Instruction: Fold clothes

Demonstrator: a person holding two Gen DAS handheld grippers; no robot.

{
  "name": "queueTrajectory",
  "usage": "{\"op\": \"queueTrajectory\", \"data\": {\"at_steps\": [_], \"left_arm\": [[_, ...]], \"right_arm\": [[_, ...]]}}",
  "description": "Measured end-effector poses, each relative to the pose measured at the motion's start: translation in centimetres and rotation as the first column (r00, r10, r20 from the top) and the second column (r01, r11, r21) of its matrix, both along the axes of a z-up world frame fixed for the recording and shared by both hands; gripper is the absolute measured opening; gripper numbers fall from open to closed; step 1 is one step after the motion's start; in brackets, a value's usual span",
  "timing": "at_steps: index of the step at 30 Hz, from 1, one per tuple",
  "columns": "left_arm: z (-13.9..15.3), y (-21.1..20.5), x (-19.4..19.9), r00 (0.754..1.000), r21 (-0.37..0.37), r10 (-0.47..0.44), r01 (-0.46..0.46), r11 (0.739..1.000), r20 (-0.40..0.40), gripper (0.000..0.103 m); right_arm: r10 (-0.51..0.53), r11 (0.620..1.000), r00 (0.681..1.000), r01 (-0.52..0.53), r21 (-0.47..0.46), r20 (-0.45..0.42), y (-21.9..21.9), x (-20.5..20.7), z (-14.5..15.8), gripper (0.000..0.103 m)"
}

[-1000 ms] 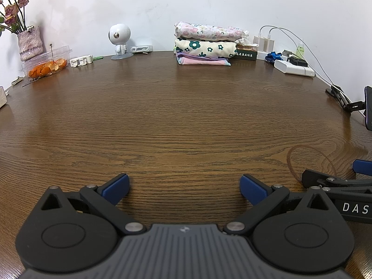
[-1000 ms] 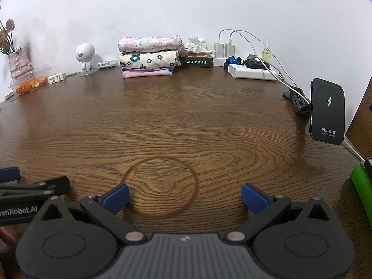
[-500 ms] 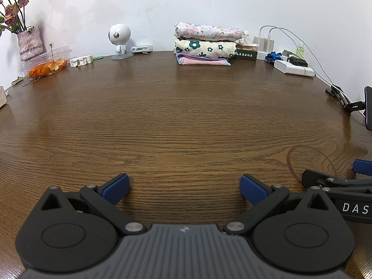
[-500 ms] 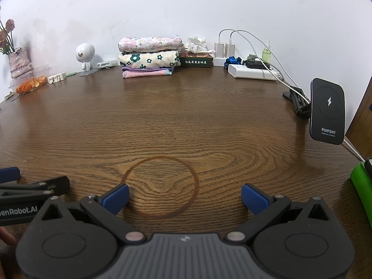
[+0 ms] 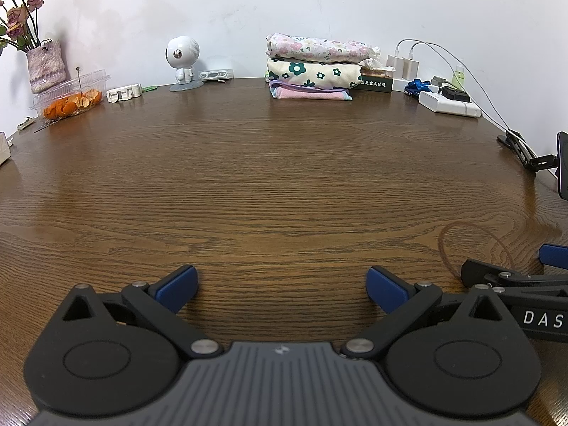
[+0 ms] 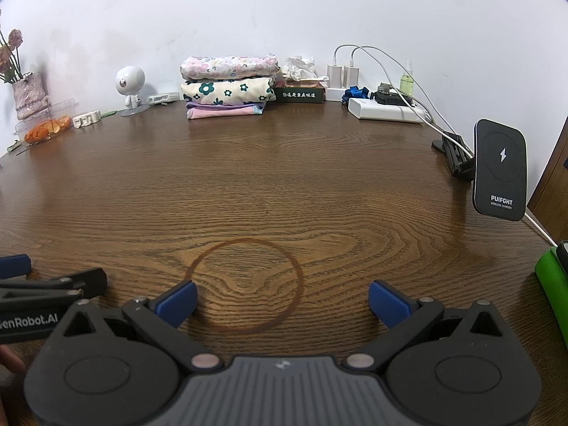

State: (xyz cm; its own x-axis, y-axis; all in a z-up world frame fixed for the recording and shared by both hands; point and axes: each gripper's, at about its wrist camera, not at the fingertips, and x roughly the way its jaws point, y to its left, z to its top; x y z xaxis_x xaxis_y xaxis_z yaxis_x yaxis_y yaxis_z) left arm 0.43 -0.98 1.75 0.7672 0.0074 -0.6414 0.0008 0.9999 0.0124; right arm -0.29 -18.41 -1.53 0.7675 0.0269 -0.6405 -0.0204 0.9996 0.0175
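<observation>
Resting low over the dark brown wood-grain tabletop point(image 5: 284, 184), the left gripper point(image 5: 282, 285) and the right gripper point(image 6: 282, 298) sit side by side, each with its blue-padded jaws spread wide and holding nothing. The only clothes in view are a neat stack of three folded garments point(image 6: 227, 87): a pink floral piece on top, a cream one with dark green flowers in the middle, a pink-and-lilac one at the bottom. That stack stands at the far edge against the white wall, well apart from both grippers, just beside a dark green tissue box point(image 6: 300, 93) on its right and with a small white round-headed robot figure point(image 5: 183, 62) off to its left. No unfolded garment shows anywhere, so I judge the work either finished or waiting on a fresh item. If another piece comes, lay it flat on the bare wood in front of the stack, clear of the white power bank point(image 6: 385, 113) and cables right of the stack. Pinch opposite corners with both jaws, lift evenly, and keep edges aligned.
</observation>
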Motion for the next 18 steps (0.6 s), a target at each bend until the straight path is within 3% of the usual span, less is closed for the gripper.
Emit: {"op": "queueTrajectory", "data": {"at_steps": [14, 16, 18], "left_arm": [[0.1, 0.3, 0.6, 1.0, -0.004, -0.022, 0.022, 1.0, -0.007, 0.103], [0.7, 1.1, 1.6, 0.998, -0.046, -0.059, 0.059, 0.997, -0.008, 0.103], [1.9, 2.4, 3.2, 0.996, -0.139, -0.088, 0.088, 0.986, 0.005, 0.103]], "right_arm": [[-0.015, 1.0, 1.0, 0.015, 0.0, 0.001, 0.1, 0.1, -0.1, 0.103], [-0.002, 1.0, 1.0, 0.002, 0.0, -0.009, 0.2, 0.7, -0.1, 0.103], [0.041, 0.999, 0.997, -0.041, 0.002, -0.059, 0.3, 2.4, 0.5, 0.103]]}}
